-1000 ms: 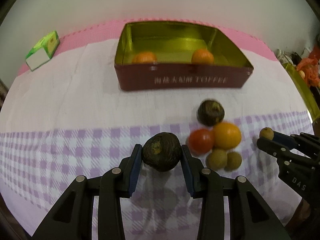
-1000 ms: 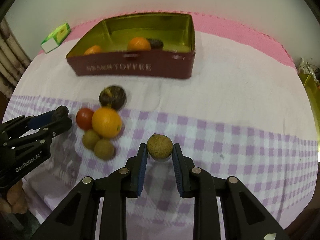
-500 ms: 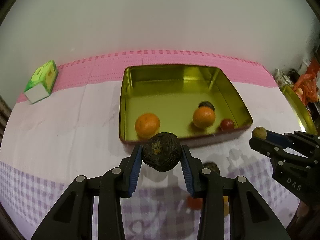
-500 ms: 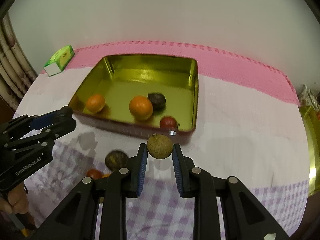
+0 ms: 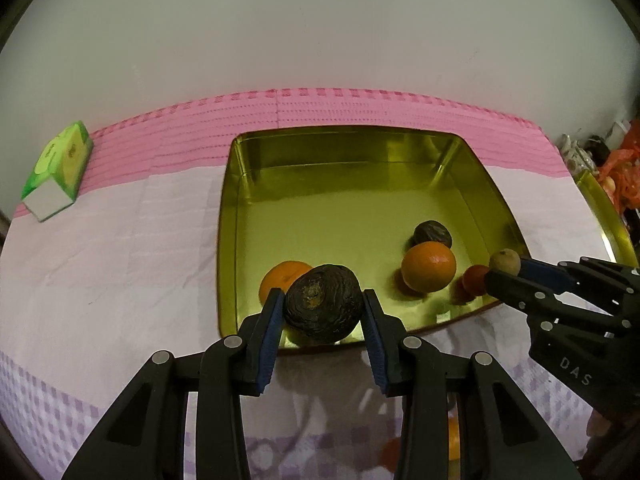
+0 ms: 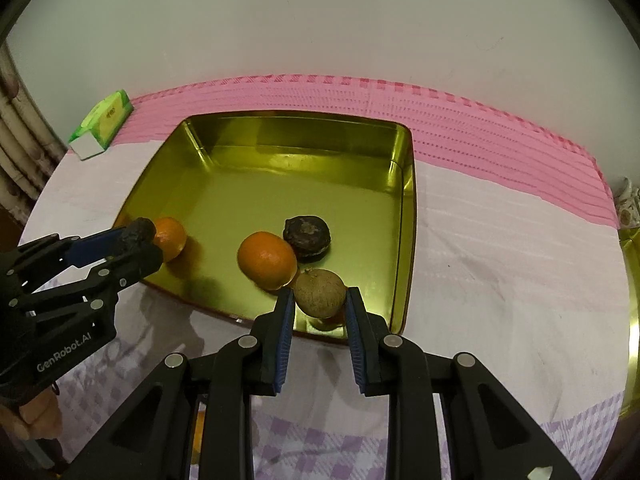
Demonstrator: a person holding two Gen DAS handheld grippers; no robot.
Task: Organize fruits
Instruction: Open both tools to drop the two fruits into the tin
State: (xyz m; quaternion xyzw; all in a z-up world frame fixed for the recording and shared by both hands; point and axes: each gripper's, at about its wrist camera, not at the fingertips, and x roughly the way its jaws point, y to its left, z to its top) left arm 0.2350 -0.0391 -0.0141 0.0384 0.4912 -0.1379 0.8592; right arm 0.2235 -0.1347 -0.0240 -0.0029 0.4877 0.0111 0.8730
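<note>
Carrying: both fruits toward the gold-lined rectangular metal tin (image 5: 494, 184), for sorting.
Left gripper (image 5: 322, 312): clenched on wrinkled dark round fruit (image 5: 323, 307), lower centre.
Right gripper (image 6: 318, 300): clenched on small brown-green round fruit (image 6: 320, 293), lower centre, over the tin's near edge.

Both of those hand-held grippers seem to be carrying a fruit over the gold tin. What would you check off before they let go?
1. Left hand-held gripper clamps the dark wrinkled fruit: ok.
2. Right hand-held gripper clamps the small brown fruit: ok.
3. Both fruits are past the near wall of the gold tin: appears ok, though their height above the floor cannot be told.
4. Bare floor below the dark wrinkled fruit: cannot tell; an orange lies close behind it.
5. Bare floor below the small brown fruit: not ok; something red shows right beneath it, and the larger orange is alongside.
6. The grippers are apart from each other: ok.
</note>
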